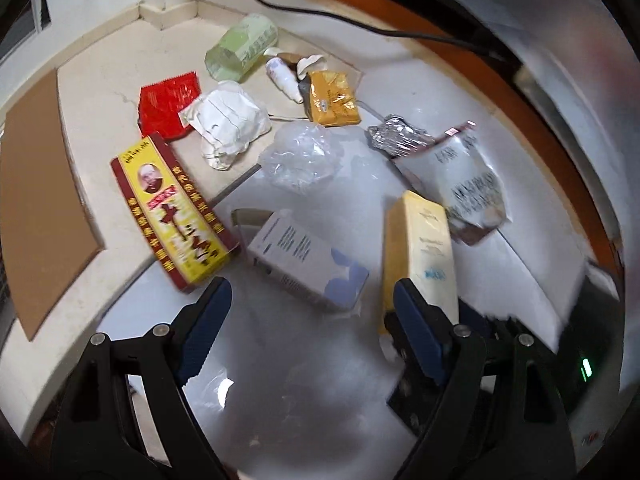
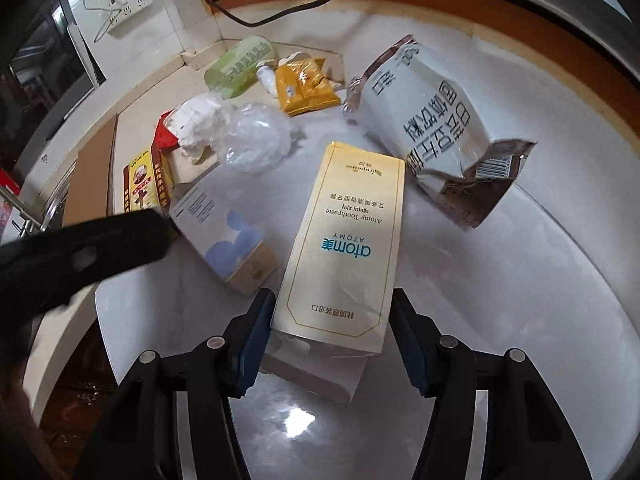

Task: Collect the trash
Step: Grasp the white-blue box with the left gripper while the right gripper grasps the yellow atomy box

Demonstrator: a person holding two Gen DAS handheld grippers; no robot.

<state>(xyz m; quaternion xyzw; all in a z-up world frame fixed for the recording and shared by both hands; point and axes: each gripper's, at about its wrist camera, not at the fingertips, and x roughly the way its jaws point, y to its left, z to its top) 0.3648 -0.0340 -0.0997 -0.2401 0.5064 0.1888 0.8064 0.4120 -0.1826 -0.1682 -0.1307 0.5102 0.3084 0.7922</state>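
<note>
Here the right gripper point(image 2: 330, 334) straddles the toothpaste box's point(image 2: 344, 248) near end, fingers not yet pressing, to lift it off the counter point(image 2: 540, 300), while the left gripper point(image 1: 312, 312) hovers wide open and empty.

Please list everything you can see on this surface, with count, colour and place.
Cream toothpaste carton: 1, cream-yellow, between right gripper's fingers.
White box with blue shapes: 1, left of carton.
Red-and-yellow printed box: 1, far left.
Grey-brown crumpled pouch: 1, right.
Clear crumpled plastic: 1, centre.
White crumpled paper: 1, behind the plastic.
Red foil packet: 1, left rear.
Green pack: 1, rear.
Mustard sachet: 1, rear.
Small white bottle: 1, rear.
Silver foil: 1, right.
Left gripper: open.
Right gripper: open.
</note>
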